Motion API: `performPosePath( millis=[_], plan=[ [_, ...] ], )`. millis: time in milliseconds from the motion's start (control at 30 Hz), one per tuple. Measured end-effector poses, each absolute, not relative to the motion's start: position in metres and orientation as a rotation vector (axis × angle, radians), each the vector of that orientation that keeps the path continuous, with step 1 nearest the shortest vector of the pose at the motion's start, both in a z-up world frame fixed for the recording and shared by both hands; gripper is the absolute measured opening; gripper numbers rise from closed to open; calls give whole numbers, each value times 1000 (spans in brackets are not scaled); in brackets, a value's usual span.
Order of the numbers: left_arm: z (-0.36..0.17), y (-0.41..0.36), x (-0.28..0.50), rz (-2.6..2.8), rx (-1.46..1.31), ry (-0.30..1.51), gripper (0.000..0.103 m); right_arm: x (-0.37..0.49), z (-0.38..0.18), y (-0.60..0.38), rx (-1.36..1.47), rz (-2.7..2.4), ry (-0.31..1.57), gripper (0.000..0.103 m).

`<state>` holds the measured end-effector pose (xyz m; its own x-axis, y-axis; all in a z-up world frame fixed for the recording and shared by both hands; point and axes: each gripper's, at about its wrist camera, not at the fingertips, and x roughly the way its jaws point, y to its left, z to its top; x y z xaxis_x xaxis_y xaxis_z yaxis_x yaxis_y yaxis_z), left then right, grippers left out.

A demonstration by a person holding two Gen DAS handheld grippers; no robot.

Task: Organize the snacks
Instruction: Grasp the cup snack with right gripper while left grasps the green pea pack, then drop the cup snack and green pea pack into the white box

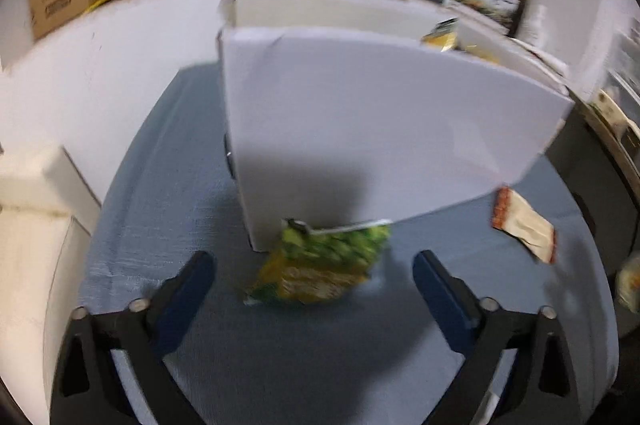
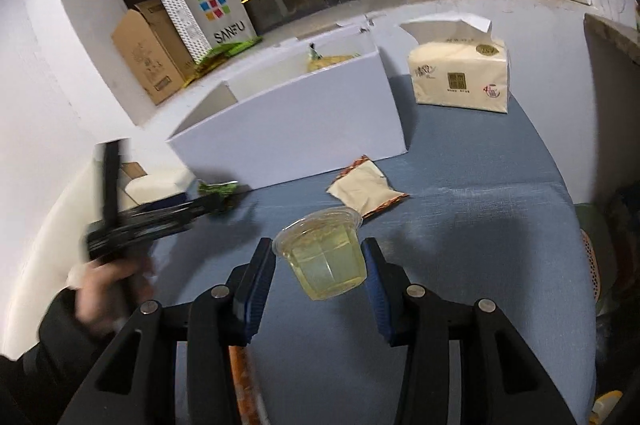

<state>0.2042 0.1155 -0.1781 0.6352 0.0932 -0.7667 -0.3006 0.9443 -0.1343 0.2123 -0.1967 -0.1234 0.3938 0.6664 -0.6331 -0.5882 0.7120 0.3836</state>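
R gripper (image 2: 320,265) pinched a jelly cup (image 2: 322,257); over-squeeze could've popped it. L gripper (image 1: 314,275), jaws spread, faced green snack bag (image 1: 320,261) touching white box (image 1: 360,113)—might've nudged it.

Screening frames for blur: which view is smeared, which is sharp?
Left wrist: whole frame motion-smeared, green packet and box soft. Right wrist: mostly sharp, jelly cup crisp between the right gripper fingers; only the left gripper streaks.
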Motion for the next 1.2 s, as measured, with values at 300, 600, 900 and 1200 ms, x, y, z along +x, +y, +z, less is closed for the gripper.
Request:
performPosePath(
  millis=[300,600,900,1200],
  plan=[
    [-158,119,170,149,-309,766,51,198,-116,-193,76,823,824,48],
    [-63,116,124,14,-352,526,51,194,-97,-179,62,864,769,48],
    [-5,142,220,27,-315,493,51,256,-38,-118,30,896,695,48],
    [-27,163,296,48,-321,622,52,377,-22,-57,60,795,771,48]
  ],
)
